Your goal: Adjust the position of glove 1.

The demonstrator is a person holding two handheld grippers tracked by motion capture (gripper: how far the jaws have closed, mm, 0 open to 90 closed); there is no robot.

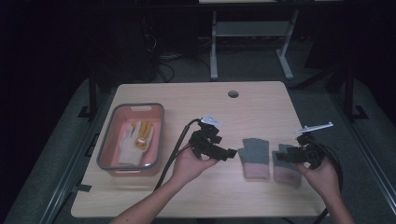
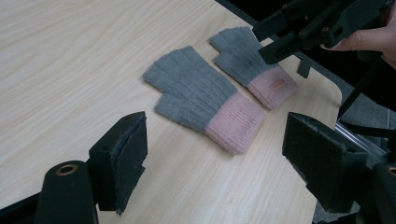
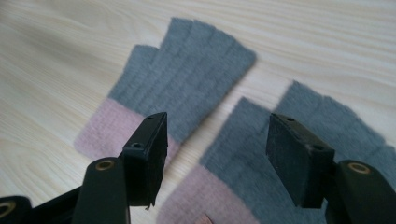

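Two grey-and-pink gloves (image 1: 256,157) lie side by side on the counter (image 1: 196,100); perhaps two more sit in the basin (image 1: 108,154) at nine o'clock. Left claw (image 1: 229,153) and right claw (image 1: 279,157) both gape, holding nothing.

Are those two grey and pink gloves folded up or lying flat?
Lying flat: both gloves rest spread on the table, side by side, fingers straight.

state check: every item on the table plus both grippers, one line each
left glove: flat on the table, fingers pointing away, cuff near the person, not gripped
right glove: flat beside it, partly under the right gripper, not gripped
basket: upright at the table's left, holding a white and yellow glove
left gripper: open, nothing between the jaws
right gripper: open, over the right glove, pads not pressing on it
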